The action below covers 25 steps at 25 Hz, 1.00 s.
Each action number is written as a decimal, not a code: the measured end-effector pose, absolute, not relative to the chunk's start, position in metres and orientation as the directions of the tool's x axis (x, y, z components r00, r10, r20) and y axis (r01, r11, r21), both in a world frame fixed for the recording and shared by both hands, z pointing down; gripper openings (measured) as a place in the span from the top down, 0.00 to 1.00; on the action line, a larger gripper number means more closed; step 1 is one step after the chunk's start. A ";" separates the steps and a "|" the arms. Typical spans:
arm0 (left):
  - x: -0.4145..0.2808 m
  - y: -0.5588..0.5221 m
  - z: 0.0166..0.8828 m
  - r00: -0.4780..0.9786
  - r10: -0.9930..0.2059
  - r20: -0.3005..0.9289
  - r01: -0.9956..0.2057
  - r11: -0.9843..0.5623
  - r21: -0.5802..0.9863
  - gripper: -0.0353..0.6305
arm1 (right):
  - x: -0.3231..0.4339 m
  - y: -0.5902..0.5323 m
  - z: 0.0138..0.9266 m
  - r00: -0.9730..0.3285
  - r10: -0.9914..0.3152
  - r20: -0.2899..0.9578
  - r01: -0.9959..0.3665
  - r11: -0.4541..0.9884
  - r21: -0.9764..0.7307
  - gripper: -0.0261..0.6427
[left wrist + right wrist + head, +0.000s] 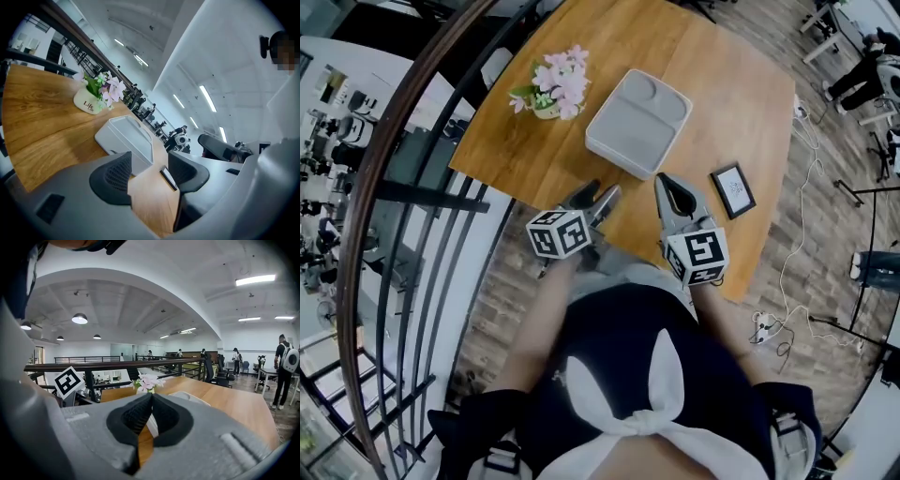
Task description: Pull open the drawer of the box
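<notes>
**While grippers hover, box [637,122] sits mid-table**

On the wooden table [722,94] the grey box lies at the middle. Near it, the left gripper [602,195] has jaws spread and empty; the right gripper [664,180] has jaws pressed together on nothing. A flower pot [551,86] and a frame [733,190] flank it.

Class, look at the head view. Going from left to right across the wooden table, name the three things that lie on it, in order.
pot of pink flowers → grey box → small black picture frame
</notes>
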<state>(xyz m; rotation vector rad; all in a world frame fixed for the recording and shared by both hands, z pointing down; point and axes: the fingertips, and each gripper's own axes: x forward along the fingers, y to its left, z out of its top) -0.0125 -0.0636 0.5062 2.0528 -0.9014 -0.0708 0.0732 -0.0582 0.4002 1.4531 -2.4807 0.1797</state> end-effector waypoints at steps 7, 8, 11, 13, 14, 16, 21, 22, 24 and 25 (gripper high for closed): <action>-0.007 -0.082 0.529 0.771 -0.581 0.259 -0.513 -0.327 0.794 0.58 | 0.075 -0.081 0.412 -0.453 -0.831 0.323 -0.868 0.493 0.050 0.96; -0.006 -0.085 0.532 0.774 -0.577 0.259 -0.508 -0.323 0.798 0.58 | 0.075 -0.084 0.414 -0.452 -0.829 0.328 -0.869 0.493 0.049 0.96; -0.003 -0.095 0.543 0.790 -0.560 0.250 -0.481 -0.313 0.819 0.58 | 0.077 -0.093 0.421 -0.446 -0.826 0.343 -0.871 0.489 0.043 0.96; 0.000 -0.100 0.551 0.805 -0.540 0.245 -0.460 -0.308 0.833 0.58 | 0.077 -0.098 0.427 -0.444 -0.822 0.357 -0.872 0.488 0.039 0.96; 0.002 -0.102 0.554 0.813 -0.528 0.245 -0.451 -0.306 0.838 0.58 | 0.078 -0.101 0.429 -0.443 -0.818 0.366 -0.872 0.488 0.036 0.96; 0.006 -0.106 0.561 0.826 -0.506 0.247 -0.436 -0.298 0.849 0.58 | 0.076 -0.106 0.432 -0.444 -0.813 0.376 -0.871 0.491 0.033 0.96; 0.012 -0.118 0.576 0.841 -0.484 0.242 -0.404 -0.262 0.877 0.57 | 0.075 -0.118 0.441 -0.441 -0.809 0.389 -0.872 0.488 0.026 0.96; 0.012 -0.120 0.579 0.841 -0.484 0.244 -0.400 -0.252 0.881 0.57 | 0.076 -0.119 0.442 -0.439 -0.808 0.393 -0.873 0.487 0.025 0.96; 0.013 -0.124 0.583 0.843 -0.482 0.239 -0.388 -0.235 0.891 0.57 | 0.077 -0.122 0.445 -0.436 -0.806 0.401 -0.875 0.484 0.022 0.96; 0.014 -0.127 0.584 0.847 -0.480 0.231 -0.375 -0.229 0.898 0.57 | 0.078 -0.123 0.446 -0.434 -0.804 0.406 -0.876 0.482 0.019 0.96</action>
